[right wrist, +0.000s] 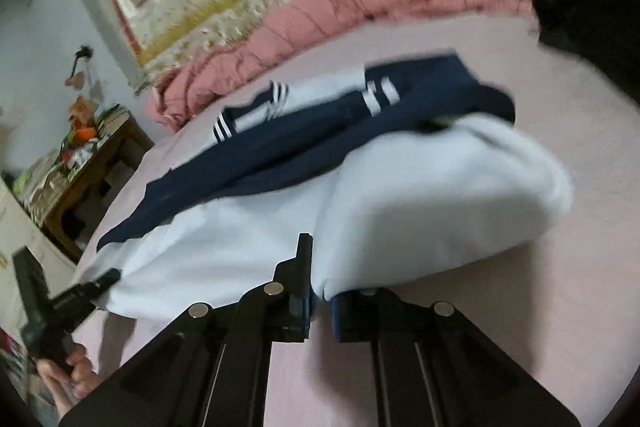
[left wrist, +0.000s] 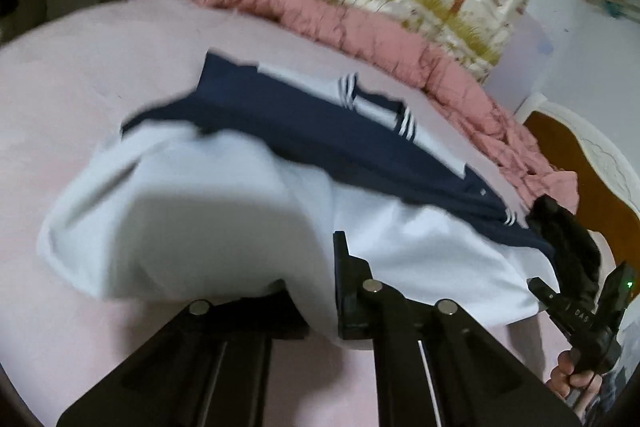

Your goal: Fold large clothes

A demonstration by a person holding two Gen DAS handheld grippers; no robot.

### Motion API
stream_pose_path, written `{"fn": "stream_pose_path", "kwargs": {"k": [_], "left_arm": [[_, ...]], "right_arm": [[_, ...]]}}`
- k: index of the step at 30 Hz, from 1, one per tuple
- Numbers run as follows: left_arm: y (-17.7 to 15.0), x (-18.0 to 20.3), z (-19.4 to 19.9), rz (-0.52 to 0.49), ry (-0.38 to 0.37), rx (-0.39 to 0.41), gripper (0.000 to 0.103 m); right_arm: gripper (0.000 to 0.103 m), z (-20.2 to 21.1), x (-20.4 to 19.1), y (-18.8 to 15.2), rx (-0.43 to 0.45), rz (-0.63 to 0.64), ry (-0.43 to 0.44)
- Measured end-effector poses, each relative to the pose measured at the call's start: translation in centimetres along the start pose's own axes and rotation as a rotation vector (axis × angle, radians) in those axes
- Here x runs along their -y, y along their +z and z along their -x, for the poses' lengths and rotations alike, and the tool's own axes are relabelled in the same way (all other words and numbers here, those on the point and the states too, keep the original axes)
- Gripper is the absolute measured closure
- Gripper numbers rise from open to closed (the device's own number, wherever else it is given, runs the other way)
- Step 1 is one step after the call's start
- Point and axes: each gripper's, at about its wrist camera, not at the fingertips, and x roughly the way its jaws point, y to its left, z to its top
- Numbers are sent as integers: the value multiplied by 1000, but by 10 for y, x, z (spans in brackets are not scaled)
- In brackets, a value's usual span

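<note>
While both grippers are clamped on the near white hem of the navy-and-white garment [left wrist: 248, 187], left gripper [left wrist: 316, 307] and right gripper [right wrist: 320, 301], it lies on the pink sheet [left wrist: 100, 67], well short of the rumpled pink blanket [left wrist: 360, 23]. Frames are blurry (so I think the bites are thin). Lift unevenly and a corner probably slips, skewing the fold.

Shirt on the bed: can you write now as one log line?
step: folding | left gripper: shut on shirt hem | right gripper: shut on hem | bed
</note>
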Motion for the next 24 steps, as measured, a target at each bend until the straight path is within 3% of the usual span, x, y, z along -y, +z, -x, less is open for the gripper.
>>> {"fn": "stream_pose_path", "kwargs": {"k": [3, 7, 10, 15, 20, 22, 24], "left_arm": [[-23, 9, 45, -23, -13, 39, 96], [-72, 21, 107, -116, 24, 52, 96], [-98, 22, 149, -124, 28, 59, 96], [-122, 28, 184, -126, 77, 32, 95], [-96, 32, 183, -30, 92, 0, 94], [-71, 38, 176, 1, 81, 18, 94], [-43, 47, 157, -2, 116, 33, 93]], "right_arm": [[96, 53, -11, -26, 57, 54, -12], [95, 126, -20, -77, 55, 137, -54], [95, 176, -30, -108, 62, 180, -68], [95, 232, -40, -146, 54, 228, -89], [94, 239, -41, -137, 43, 202, -109], [94, 234, -46, -112, 56, 180, -118], [94, 217, -55, -79, 57, 171, -141]]}}
